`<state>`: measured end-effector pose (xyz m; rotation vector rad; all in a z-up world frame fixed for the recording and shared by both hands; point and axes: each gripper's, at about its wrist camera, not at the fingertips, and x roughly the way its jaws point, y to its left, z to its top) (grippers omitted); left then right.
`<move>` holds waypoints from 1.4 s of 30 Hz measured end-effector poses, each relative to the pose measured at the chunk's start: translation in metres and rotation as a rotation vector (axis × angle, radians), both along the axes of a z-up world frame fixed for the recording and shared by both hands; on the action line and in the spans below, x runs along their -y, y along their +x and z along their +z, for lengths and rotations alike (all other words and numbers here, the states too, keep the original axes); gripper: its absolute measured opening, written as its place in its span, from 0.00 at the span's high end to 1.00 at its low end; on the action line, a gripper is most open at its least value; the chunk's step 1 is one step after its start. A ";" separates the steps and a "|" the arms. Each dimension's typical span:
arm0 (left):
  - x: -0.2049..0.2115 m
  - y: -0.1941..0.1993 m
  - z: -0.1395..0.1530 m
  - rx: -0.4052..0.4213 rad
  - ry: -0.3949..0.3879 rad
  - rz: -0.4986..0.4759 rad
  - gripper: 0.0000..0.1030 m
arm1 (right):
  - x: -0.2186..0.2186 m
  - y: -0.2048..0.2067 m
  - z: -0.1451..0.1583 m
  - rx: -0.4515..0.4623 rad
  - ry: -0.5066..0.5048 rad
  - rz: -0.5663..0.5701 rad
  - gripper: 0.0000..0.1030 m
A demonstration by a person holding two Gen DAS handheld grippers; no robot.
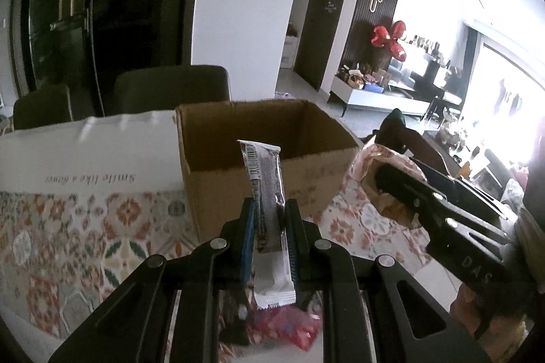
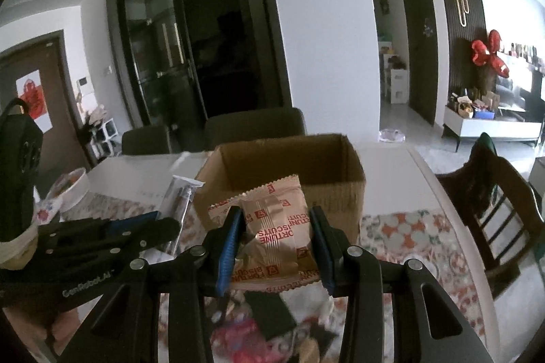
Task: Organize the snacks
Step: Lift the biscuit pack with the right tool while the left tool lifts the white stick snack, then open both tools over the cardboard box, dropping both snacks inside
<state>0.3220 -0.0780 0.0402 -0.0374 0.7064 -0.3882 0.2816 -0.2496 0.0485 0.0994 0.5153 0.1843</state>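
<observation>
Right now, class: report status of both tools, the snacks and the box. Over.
Left tool shut on bar. Right tool shut on biscuit pack. Box ahead, open. Nothing in the way.

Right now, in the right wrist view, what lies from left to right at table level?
Left gripper holding a slim silver snack stick → gold biscuit packet between the right jaws, cardboard box behind it → wooden chair.

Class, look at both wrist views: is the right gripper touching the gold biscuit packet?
Touching. The right wrist view shows the right gripper with both blue pads pressed against the crumpled sides of the gold biscuit packet.
</observation>
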 end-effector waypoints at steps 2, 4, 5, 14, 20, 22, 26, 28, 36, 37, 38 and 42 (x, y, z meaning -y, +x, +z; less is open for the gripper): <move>0.001 0.012 0.003 0.000 0.001 -0.006 0.83 | 0.000 0.013 0.004 0.010 0.005 -0.007 0.60; 0.002 0.027 0.005 -0.004 0.002 -0.012 0.83 | 0.000 0.030 0.006 0.013 0.001 -0.015 0.60; 0.003 0.036 0.006 -0.005 0.003 -0.017 0.83 | 0.000 0.037 0.007 0.008 0.003 -0.016 0.60; 0.009 0.094 0.001 -0.052 0.001 -0.061 0.83 | 0.001 0.108 0.002 -0.050 -0.015 -0.046 0.60; 0.016 0.130 -0.004 -0.082 0.006 -0.086 0.82 | 0.002 0.136 -0.005 -0.088 -0.035 -0.063 0.60; 0.020 0.139 -0.004 -0.084 0.019 -0.074 0.82 | 0.002 0.143 -0.007 -0.100 -0.044 -0.064 0.60; 0.022 0.150 -0.002 -0.072 0.030 -0.047 0.69 | 0.005 0.149 -0.011 -0.120 -0.040 -0.084 0.55; 0.019 0.147 0.001 -0.054 0.032 -0.034 0.59 | 0.007 0.150 -0.012 -0.134 -0.039 -0.102 0.48; 0.004 0.106 0.009 -0.004 0.080 -0.022 0.50 | 0.005 0.120 -0.005 -0.102 -0.040 -0.092 0.40; 0.002 0.098 0.010 0.001 0.081 -0.026 0.50 | 0.003 0.117 -0.004 -0.098 -0.041 -0.090 0.40; 0.001 0.090 0.012 0.010 0.088 -0.020 0.49 | 0.000 0.111 -0.002 -0.091 -0.039 -0.081 0.40; -0.006 0.064 0.015 0.041 0.113 -0.020 0.47 | -0.006 0.086 0.001 -0.070 -0.033 -0.052 0.40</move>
